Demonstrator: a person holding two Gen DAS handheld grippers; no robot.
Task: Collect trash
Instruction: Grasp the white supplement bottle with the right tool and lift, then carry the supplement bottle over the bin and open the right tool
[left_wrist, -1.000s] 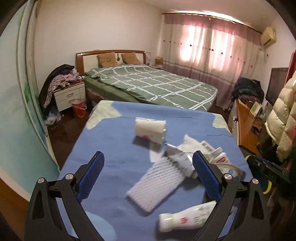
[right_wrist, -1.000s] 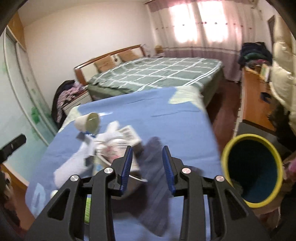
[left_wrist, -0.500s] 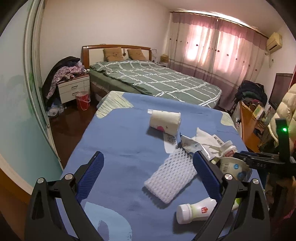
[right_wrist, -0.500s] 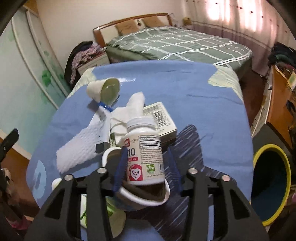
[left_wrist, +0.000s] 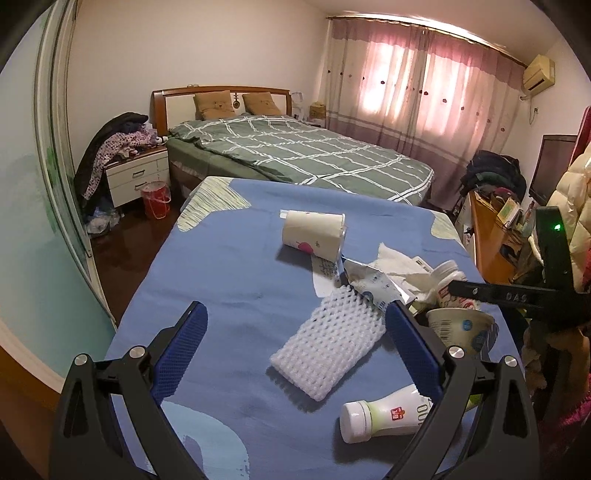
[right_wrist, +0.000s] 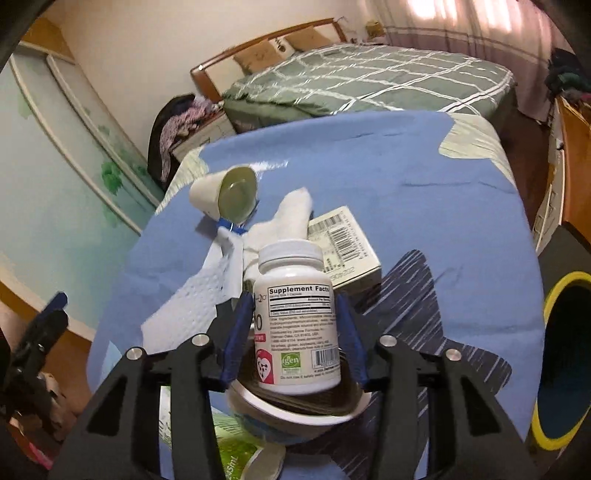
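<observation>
Blue cloth (left_wrist: 236, 273): covers the table in the left wrist view; trash lies scattered on it ahead of the fingers.
Left gripper (left_wrist: 295, 339): fingers spread wide, gripping nothing; both blue pads clear of every item.
Foam net sleeve (left_wrist: 328, 347): white, lying flat between the two fingers, nearer the right one; not touched.
Drink bottle (left_wrist: 384, 419): white, on its side just below the right finger, cap pointing left.
Paper cup (left_wrist: 314, 234): on its side beyond the fingertips, well ahead.
Yogurt cup (left_wrist: 461, 328): just outside the right finger, beside crumpled tissue (left_wrist: 399, 262) and a torn wrapper (left_wrist: 373, 286).
Right gripper, seen from left: black frame entering at the right edge, over the yogurt cup.

Right wrist view:
Right gripper (right_wrist: 295, 332): fingers narrowed onto the supplement bottle (right_wrist: 295, 321); both blue pads press its sides.
Supplement bottle: white, upright between the fingers, label facing the camera; whether its base rests on anything cannot be told.
White rim (right_wrist: 295, 410): a cup mouth directly beneath the fingers and bottle.
Cardboard box (right_wrist: 343, 247): barcode up, just beyond the fingertips.
Yellow-rimmed bin (right_wrist: 561, 369): right of the right finger, off the table edge.
</observation>
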